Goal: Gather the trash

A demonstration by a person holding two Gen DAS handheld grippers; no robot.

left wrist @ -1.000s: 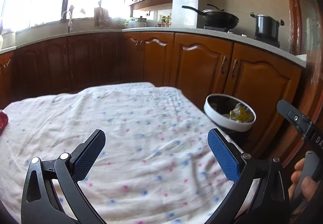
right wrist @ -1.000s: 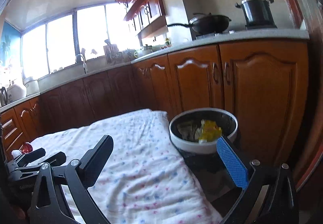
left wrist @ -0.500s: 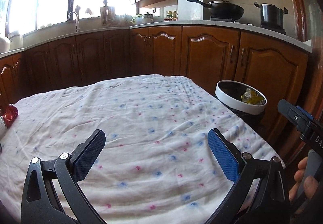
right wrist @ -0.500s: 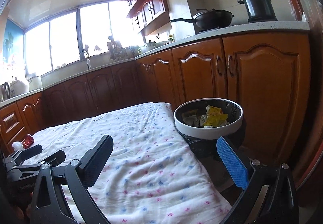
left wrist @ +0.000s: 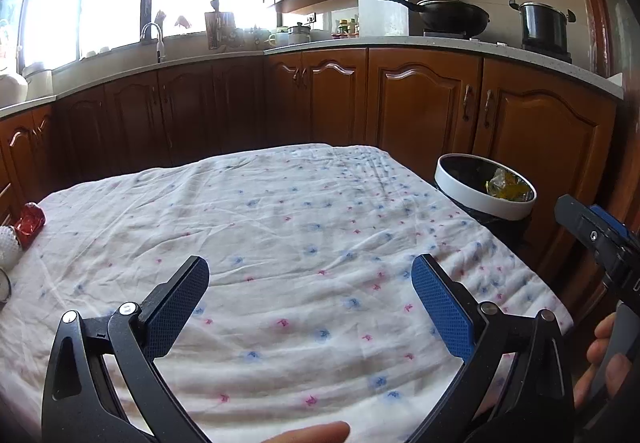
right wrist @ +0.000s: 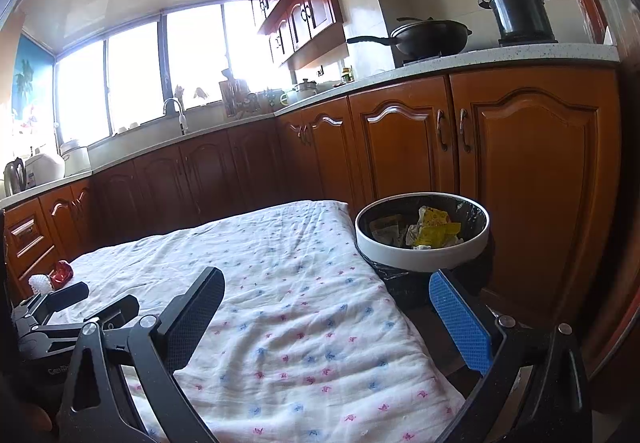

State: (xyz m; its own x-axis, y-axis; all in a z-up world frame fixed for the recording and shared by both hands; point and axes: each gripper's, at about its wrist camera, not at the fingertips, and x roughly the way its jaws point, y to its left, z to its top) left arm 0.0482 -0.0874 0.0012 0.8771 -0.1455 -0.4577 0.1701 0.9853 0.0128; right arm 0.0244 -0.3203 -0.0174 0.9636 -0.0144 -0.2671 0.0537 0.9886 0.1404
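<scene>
A white-rimmed trash bin with a black liner stands at the table's right edge; it also shows in the right wrist view, holding yellow and pale crumpled wrappers. A crumpled red wrapper lies at the table's far left, next to a white spiky ball; the wrapper shows in the right wrist view too. My left gripper is open and empty above the cloth's near middle. My right gripper is open and empty, over the table's right edge near the bin.
The table is covered by a white cloth with pink and blue dots. Brown kitchen cabinets run behind it and to the right. A wok and a pot sit on the counter.
Both views have tilted up and pulled back from the bin. The red wrapper and white ball have come further into the left wrist view. Both grippers stay open.
</scene>
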